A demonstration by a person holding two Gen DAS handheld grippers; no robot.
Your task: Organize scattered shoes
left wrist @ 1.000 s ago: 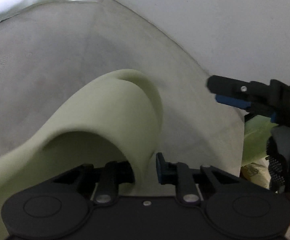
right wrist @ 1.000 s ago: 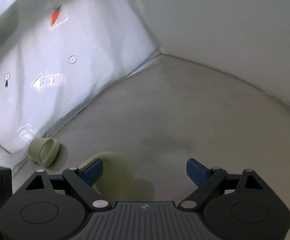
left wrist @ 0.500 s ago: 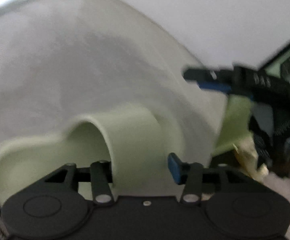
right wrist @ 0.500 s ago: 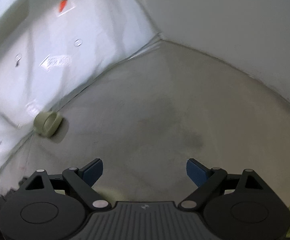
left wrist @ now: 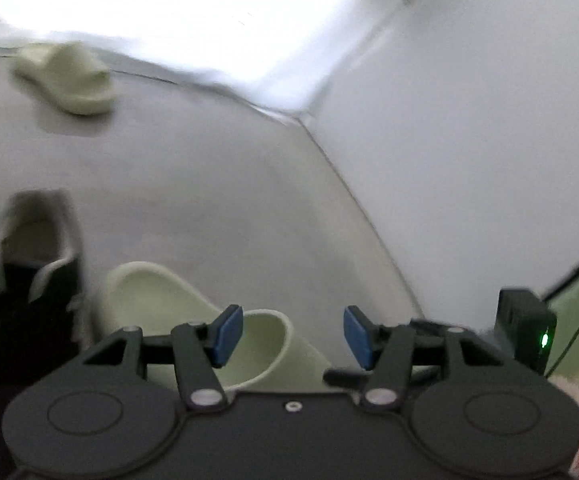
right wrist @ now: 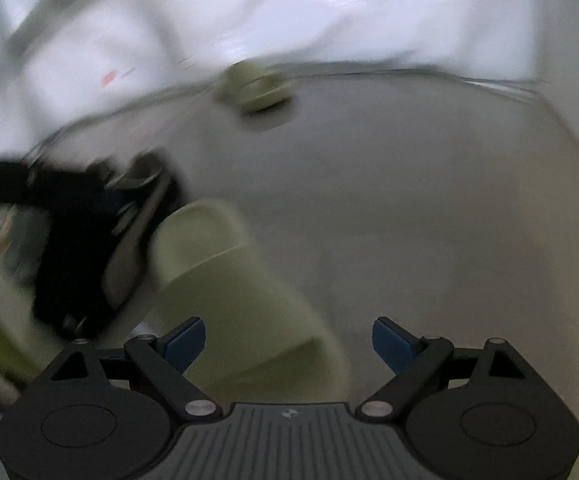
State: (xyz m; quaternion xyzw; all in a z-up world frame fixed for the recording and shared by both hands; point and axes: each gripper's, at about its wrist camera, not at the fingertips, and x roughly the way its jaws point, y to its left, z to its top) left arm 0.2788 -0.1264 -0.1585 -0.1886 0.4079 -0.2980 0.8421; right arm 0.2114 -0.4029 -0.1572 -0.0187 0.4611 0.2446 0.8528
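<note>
— How much room is there ahead of the jaws?

— Plenty. The grey floor (left wrist: 217, 184) runs bare from the left gripper (left wrist: 293, 338) out to the white wall (left wrist: 469, 140) on its right, and to a bright white sheet edge (left wrist: 193, 32) far ahead. Ahead of the right gripper (right wrist: 289, 342) and to its right the floor is open too.

— And the shoes?

— I count two pale green foam slides. The near pale green slide (left wrist: 209, 332) lies just under the left jaws, long axis running away up-left, its strap opening beneath the left blue pad (left wrist: 227, 334). The far pale green slide (left wrist: 65, 76) sits well ahead to the left by the sheet edge, lying crosswise. One dark sneaker with white trim (left wrist: 37, 280) stands just left of the near slide; too blurred to tell which way its toe points.

— The jaws?

— Both pairs are spread wide, holding nothing.
</note>
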